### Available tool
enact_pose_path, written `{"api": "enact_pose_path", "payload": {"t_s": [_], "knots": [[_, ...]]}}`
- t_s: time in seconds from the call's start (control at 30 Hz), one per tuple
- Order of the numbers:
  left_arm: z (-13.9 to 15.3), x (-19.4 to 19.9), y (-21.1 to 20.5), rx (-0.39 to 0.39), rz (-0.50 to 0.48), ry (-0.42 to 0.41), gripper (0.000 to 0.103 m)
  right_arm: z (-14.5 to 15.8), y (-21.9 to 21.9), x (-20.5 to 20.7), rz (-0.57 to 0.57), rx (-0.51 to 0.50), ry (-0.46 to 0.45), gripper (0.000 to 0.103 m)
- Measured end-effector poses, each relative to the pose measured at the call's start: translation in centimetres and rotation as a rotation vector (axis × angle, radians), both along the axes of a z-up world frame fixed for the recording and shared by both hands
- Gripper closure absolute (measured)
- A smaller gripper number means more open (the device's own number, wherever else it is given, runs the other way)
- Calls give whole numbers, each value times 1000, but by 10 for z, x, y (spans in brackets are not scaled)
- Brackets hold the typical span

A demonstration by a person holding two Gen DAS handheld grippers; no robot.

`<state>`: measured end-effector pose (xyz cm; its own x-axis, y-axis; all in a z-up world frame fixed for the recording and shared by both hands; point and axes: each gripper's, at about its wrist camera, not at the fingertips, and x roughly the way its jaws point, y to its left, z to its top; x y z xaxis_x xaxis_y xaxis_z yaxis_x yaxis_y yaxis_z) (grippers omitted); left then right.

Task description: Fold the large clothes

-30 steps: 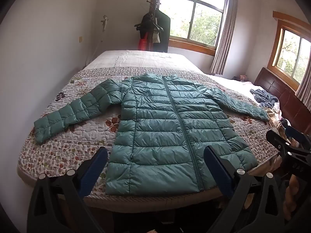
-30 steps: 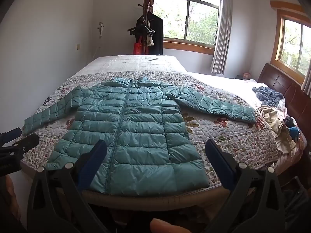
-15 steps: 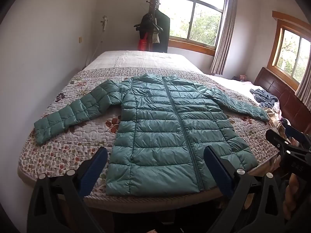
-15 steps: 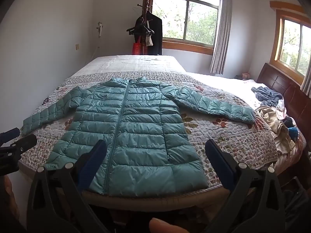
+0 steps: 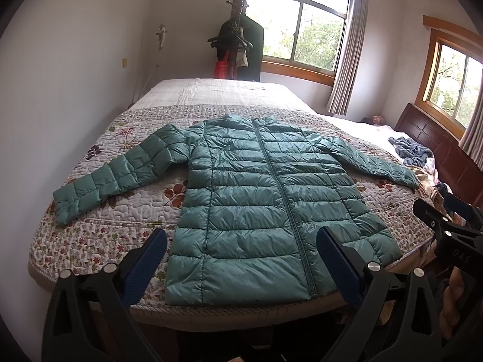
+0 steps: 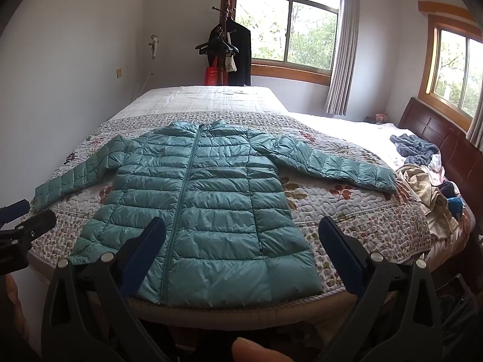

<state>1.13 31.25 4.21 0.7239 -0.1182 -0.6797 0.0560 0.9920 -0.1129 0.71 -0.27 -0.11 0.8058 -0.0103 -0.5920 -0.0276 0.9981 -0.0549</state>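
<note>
Fingers (image 5: pixel 145 267) apart; "DAS" on right gripper (image 5: pixel 460 258)

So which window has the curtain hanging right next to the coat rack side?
The far window behind the bed. The coat rack stands at its left; the side window is above the dark headboard.

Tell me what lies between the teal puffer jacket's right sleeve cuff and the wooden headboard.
A heap of loose clothes lies on the bed between the puffer jacket cuff and the headboard, seen in the right wrist view.

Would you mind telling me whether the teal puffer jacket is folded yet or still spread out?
Spread out: the puffer jacket lies flat on the quilt, both sleeves extended sideways.
</note>
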Motion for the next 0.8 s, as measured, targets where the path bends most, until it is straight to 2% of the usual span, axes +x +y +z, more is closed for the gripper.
{"api": "enact_pose_path", "payload": {"t_s": [0.8], "knots": [[0, 4, -2, 3, 2, 7, 4, -2, -2, 2, -4, 2, 4, 3]]}}
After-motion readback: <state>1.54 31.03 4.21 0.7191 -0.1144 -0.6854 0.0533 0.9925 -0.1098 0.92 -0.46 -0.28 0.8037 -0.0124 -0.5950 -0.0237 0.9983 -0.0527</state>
